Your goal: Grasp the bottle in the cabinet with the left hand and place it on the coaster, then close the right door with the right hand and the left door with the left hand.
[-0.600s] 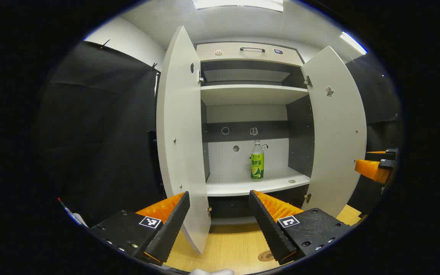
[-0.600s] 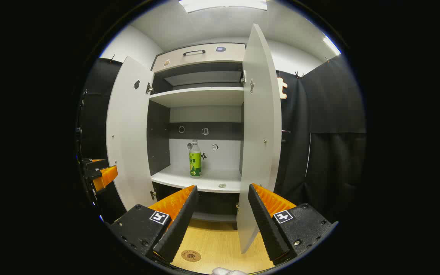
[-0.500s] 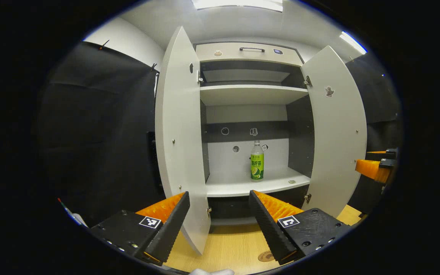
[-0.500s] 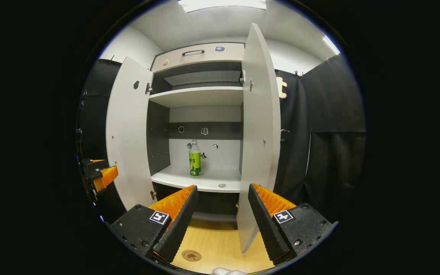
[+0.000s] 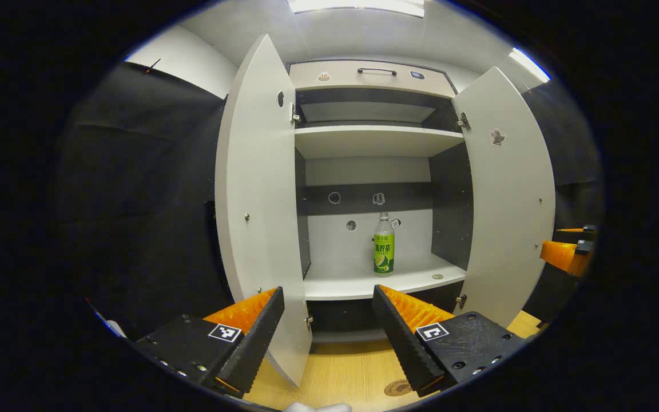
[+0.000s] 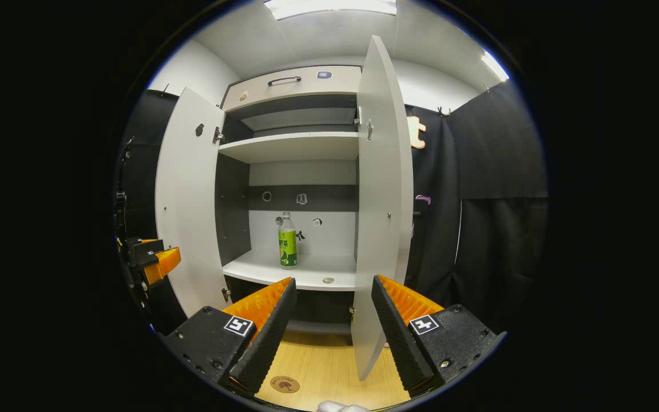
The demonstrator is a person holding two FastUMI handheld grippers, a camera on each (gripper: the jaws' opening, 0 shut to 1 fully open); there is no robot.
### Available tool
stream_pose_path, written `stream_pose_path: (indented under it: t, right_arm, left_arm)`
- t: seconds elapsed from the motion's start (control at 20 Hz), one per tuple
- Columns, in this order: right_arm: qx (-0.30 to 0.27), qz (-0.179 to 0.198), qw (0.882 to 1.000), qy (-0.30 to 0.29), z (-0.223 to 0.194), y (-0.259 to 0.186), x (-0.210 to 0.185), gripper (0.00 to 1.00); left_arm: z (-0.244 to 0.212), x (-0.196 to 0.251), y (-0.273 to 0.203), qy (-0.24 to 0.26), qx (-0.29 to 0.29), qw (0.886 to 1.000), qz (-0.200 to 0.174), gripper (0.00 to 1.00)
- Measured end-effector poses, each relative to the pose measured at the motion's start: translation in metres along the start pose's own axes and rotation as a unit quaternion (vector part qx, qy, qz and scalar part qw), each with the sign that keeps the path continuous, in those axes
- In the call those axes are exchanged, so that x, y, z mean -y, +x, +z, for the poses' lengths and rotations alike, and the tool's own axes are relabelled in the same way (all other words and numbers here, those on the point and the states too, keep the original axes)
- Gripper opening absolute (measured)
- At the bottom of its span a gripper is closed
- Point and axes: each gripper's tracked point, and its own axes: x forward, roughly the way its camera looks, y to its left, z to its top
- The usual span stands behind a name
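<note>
Green-labelled bottle [image 5: 384, 245], one; doors, two.

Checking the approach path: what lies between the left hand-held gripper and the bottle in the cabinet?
Nothing blocks it. In the left gripper view, bare white shelf separates the open left hand-held gripper from the green-labelled plastic bottle.

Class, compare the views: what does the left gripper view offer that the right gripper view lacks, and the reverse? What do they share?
Left gripper view: the right door's inner face, with the right gripper beside it. Right gripper view: the left door's inner face, with the left gripper beside it. Shared: the bottle upright on the shelf, the coaster on the table.
</note>
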Motion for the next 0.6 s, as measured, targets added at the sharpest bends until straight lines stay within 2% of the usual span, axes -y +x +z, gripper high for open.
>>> stream_pose_path:
  t: [0.35,0.6]
  right_arm:
    - [0.007,-0.002,1.000,-0.014,0.012,-0.002,-0.002,0.82]
    - [0.000,-0.015,0.999,-0.042,0.015,-0.006,-0.004,0.82]
  left_arm:
    - [0.006,0.016,0.040,0.009,0.017,1.000,-0.019,0.95]
    - [0.026,0.042,0.104,0.000,0.044,0.998,-0.045,0.95]
